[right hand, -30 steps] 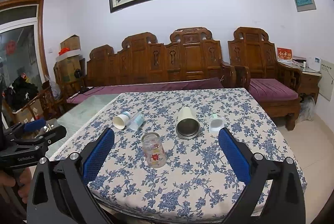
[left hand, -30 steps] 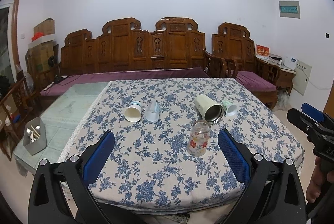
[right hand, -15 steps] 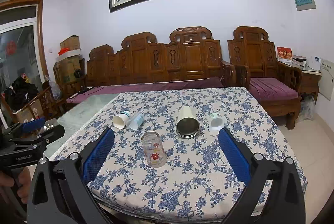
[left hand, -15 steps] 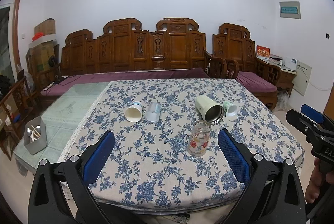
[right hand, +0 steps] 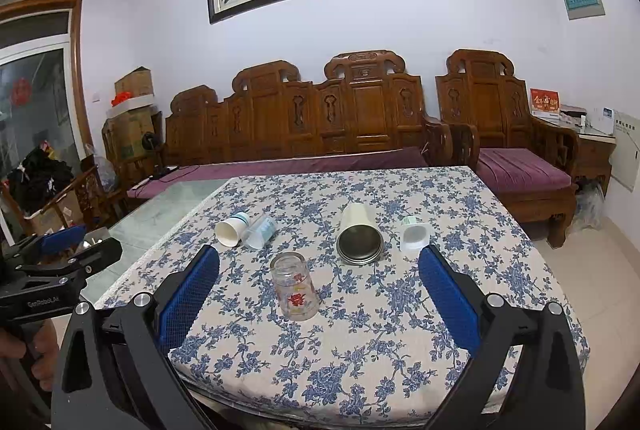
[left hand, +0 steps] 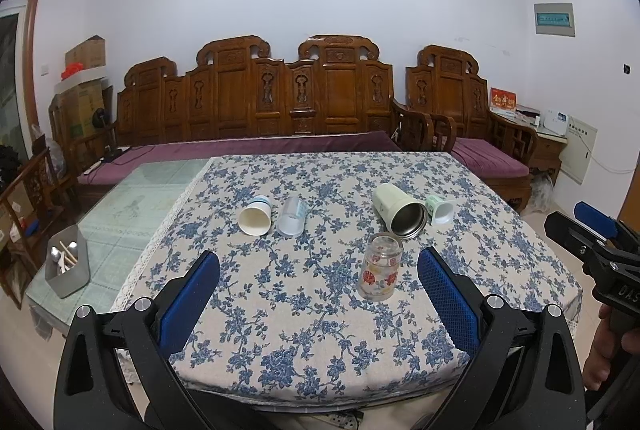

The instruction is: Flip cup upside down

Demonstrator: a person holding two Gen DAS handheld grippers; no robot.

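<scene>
A clear glass cup with red flowers [left hand: 379, 267] [right hand: 295, 287] stands mouth down on the blue-flowered tablecloth [left hand: 304, 314] [right hand: 360, 358], near the front. A pale green steel-lined mug [left hand: 399, 210] [right hand: 359, 234], a white paper cup [left hand: 256, 217] [right hand: 231, 230], a clear plastic cup [left hand: 293, 216] [right hand: 260, 232] and a small white-green cup [left hand: 440, 209] [right hand: 414, 234] lie on their sides behind it. My left gripper [left hand: 319, 298] is open and empty, short of the table's front edge. My right gripper [right hand: 319, 300] is open and empty, the glass between its fingers' line but farther off.
A carved wooden bench [left hand: 280, 109] with purple cushions stands behind the table. A glass-topped side table [left hand: 132, 205] at the left holds a grey utensil holder [left hand: 67, 266]. The other gripper shows at each view's edge [left hand: 592, 250] [right hand: 52, 270].
None; only a very slight drift of both cameras.
</scene>
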